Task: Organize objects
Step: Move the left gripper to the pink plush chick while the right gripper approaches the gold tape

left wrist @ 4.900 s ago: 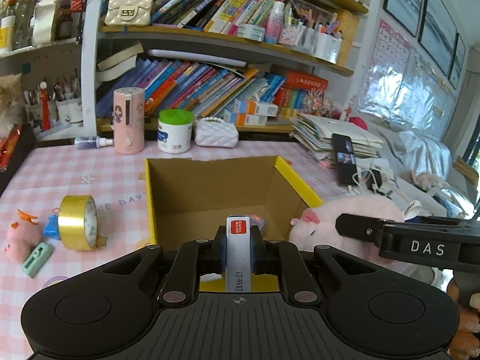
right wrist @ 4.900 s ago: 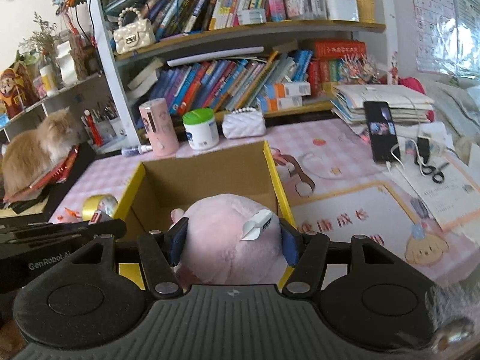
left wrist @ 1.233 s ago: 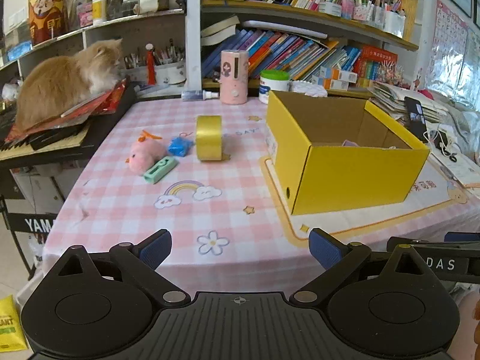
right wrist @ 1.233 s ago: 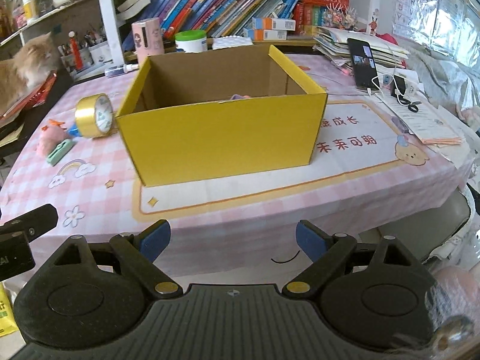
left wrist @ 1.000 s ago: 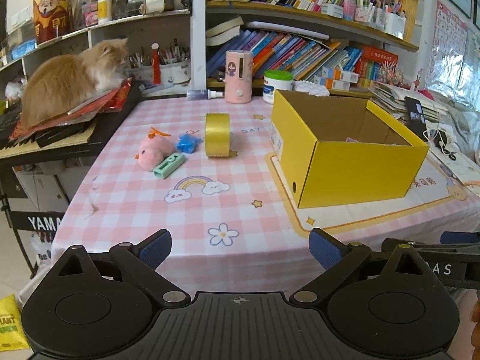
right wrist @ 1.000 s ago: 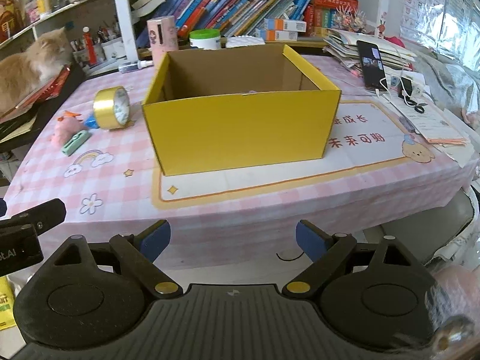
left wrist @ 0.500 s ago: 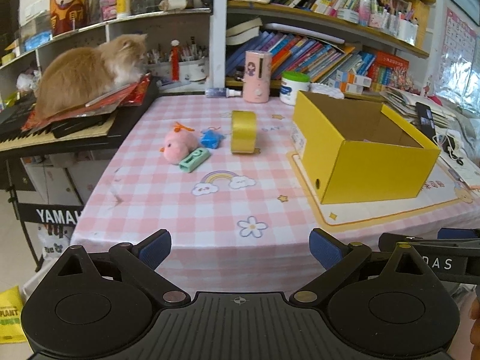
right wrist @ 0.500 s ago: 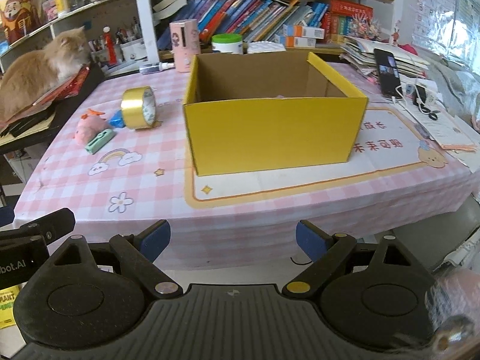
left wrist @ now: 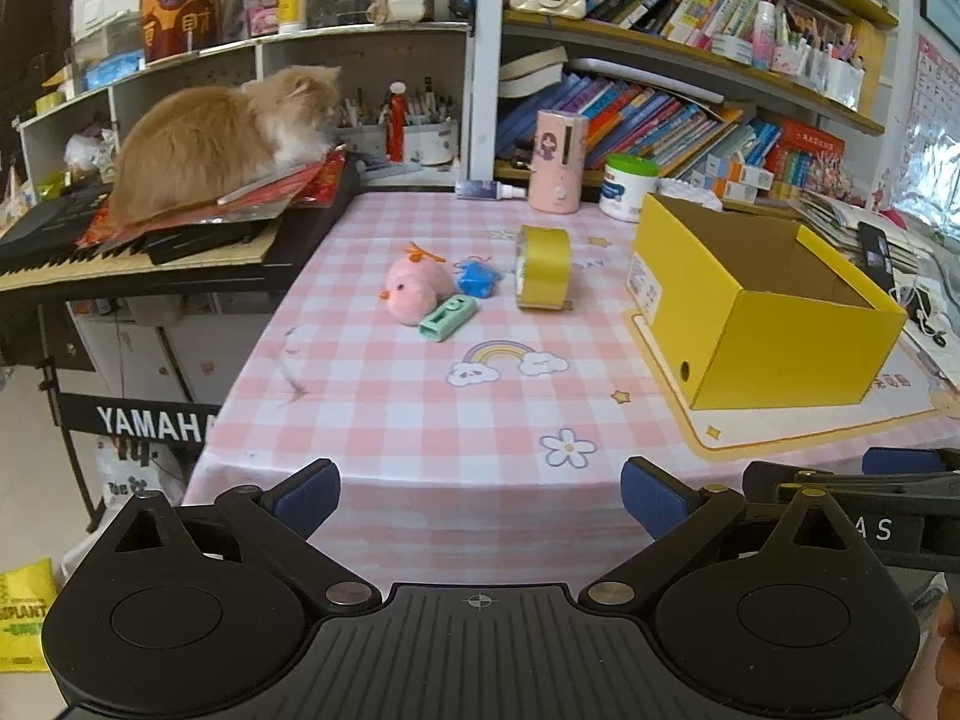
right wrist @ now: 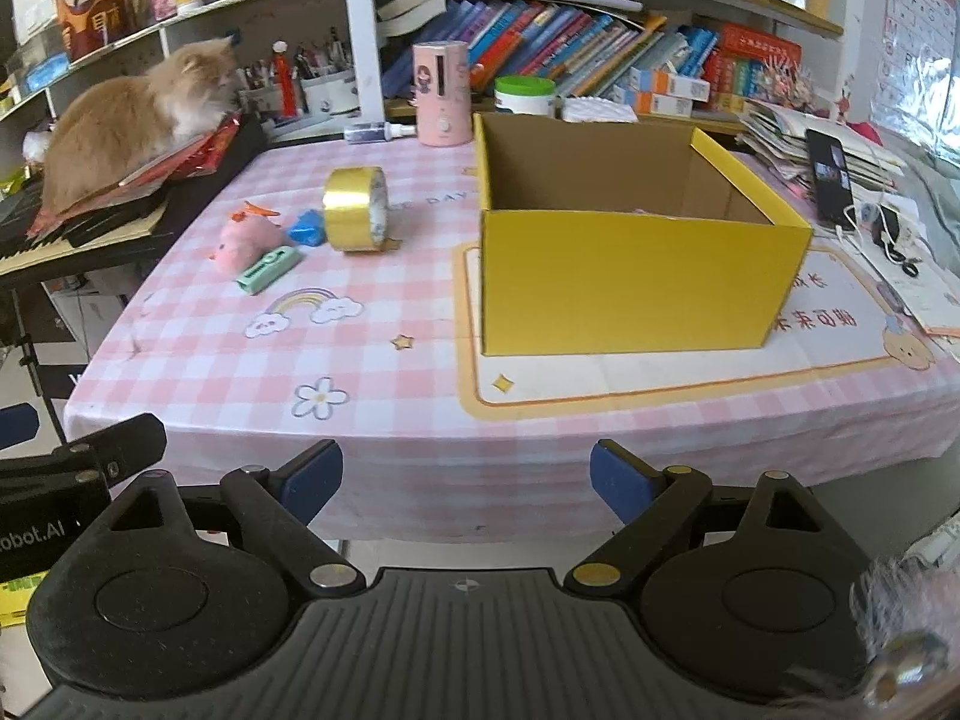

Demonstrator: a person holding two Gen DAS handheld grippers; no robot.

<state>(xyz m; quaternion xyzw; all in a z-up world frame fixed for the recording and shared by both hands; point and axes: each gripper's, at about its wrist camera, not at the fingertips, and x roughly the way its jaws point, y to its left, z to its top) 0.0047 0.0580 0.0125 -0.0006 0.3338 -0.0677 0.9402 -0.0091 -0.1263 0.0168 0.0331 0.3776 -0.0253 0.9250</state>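
An open yellow cardboard box point(left wrist: 762, 324) point(right wrist: 630, 276) stands on the pink checked table point(left wrist: 390, 420). To its left lie a gold tape roll point(left wrist: 543, 267) point(right wrist: 354, 217), a pink plush chick point(left wrist: 417, 288) point(right wrist: 246, 240), a small blue item point(left wrist: 478, 279) point(right wrist: 307, 228) and a mint-green stapler point(left wrist: 448, 317) point(right wrist: 268, 267). My left gripper point(left wrist: 478, 492) hangs open and empty off the table's front edge. My right gripper point(right wrist: 465, 477) is beside it, jaws wide and closing slightly, nothing between them.
An orange cat point(left wrist: 222, 132) sits on a keyboard point(left wrist: 90, 240) left of the table. A pink cylinder point(left wrist: 558, 159) and a green-lidded jar point(left wrist: 629, 186) stand at the back before bookshelves. A phone point(right wrist: 831, 174), cables and papers lie to the box's right.
Earlier the left gripper held a white box and the right a pink plush over the yellow box; both are now empty. Both grippers have drifted left along the table front.
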